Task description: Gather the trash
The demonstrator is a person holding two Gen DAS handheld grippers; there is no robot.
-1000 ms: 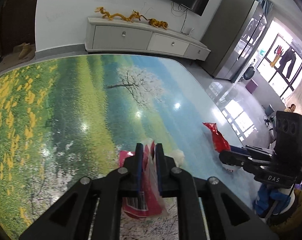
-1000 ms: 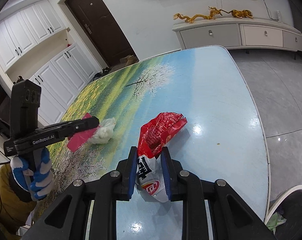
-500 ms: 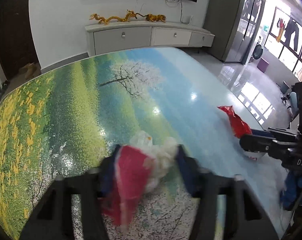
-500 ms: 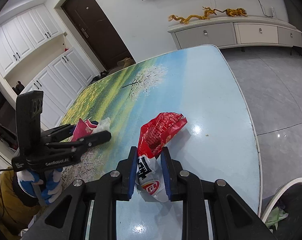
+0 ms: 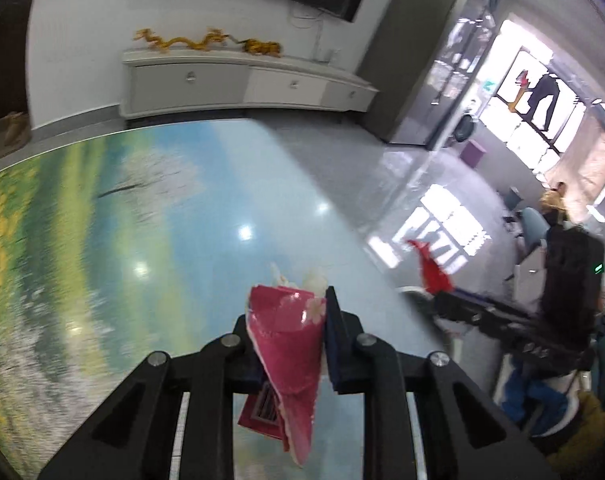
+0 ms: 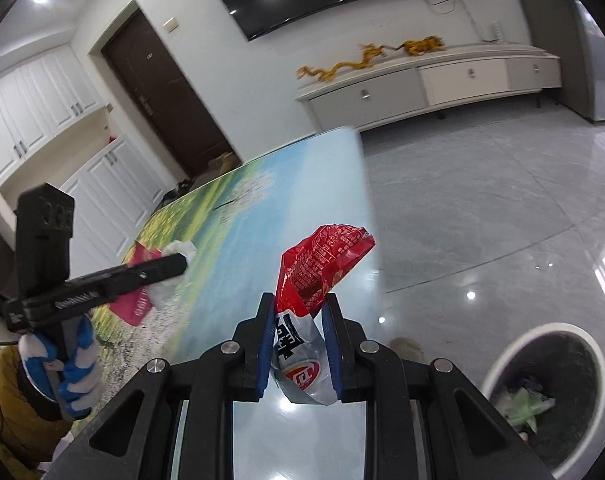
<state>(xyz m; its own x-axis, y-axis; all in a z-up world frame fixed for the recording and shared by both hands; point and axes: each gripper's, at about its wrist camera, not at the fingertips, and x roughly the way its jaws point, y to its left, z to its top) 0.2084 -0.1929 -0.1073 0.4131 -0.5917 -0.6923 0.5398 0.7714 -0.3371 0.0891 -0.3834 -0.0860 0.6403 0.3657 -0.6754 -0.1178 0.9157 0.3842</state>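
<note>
My left gripper (image 5: 288,312) is shut on a pink wrapper (image 5: 290,344) with a white crumpled tissue (image 5: 312,280) behind it, held above the landscape-print table (image 5: 162,240). It also shows in the right wrist view (image 6: 164,268), still with the pink wrapper (image 6: 132,306) and tissue (image 6: 178,250). My right gripper (image 6: 298,310) is shut on a red and silver snack bag (image 6: 318,268), lifted over the table's right edge. The red bag also shows in the left wrist view (image 5: 432,272). A white-rimmed trash bin (image 6: 550,392) with trash inside stands on the floor at the lower right.
A white sideboard (image 6: 430,88) with gold dragon figures (image 6: 342,66) lines the far wall under a TV. A dark door (image 6: 162,100) and white cabinets (image 6: 42,112) are at the left. Glossy grey floor (image 6: 482,208) lies right of the table.
Both grippers have lifted their trash off the table and swung right. The left gripper opened briefly, then closed again on the pink wrapper and tissue. The bin has come further into the right view.
</note>
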